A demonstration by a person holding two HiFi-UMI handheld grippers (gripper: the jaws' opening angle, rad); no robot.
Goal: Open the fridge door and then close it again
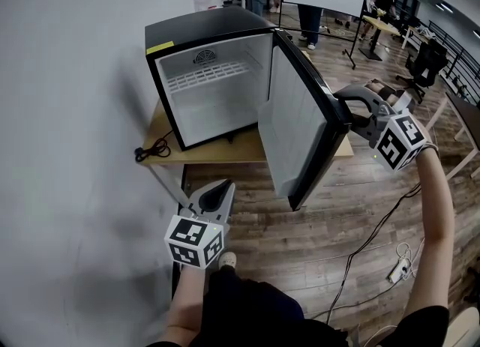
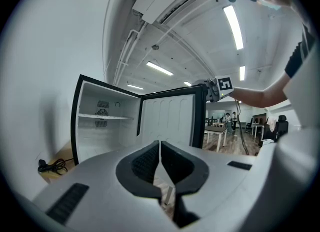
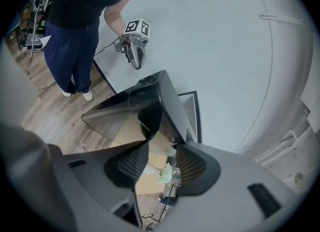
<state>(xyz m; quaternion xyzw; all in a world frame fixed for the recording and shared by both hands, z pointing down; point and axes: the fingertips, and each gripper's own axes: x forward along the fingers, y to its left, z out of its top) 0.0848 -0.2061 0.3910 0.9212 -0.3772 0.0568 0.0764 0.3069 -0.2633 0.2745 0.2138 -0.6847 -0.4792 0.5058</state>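
While the fridge stands on the wooden desk with its door swung wide open, the right tongs clasp the door's upper free edge, one jaw on each face; the left tongs hang low before the desk, jaws pressed together, holding nothing.

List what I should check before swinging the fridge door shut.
1. The fridge door is swung wide open: ok.
2. The right gripper is on the door's free edge, jaws on either side of it: ok.
3. The left gripper is out of the door's path, low in front of the table, jaws together, empty: ok.
4. Nothing sticks out past the shelf: ok.
5. The cable lies left of the fridge, away from the door: ok.
6. Fridge stays put when pushed: cannot tell.
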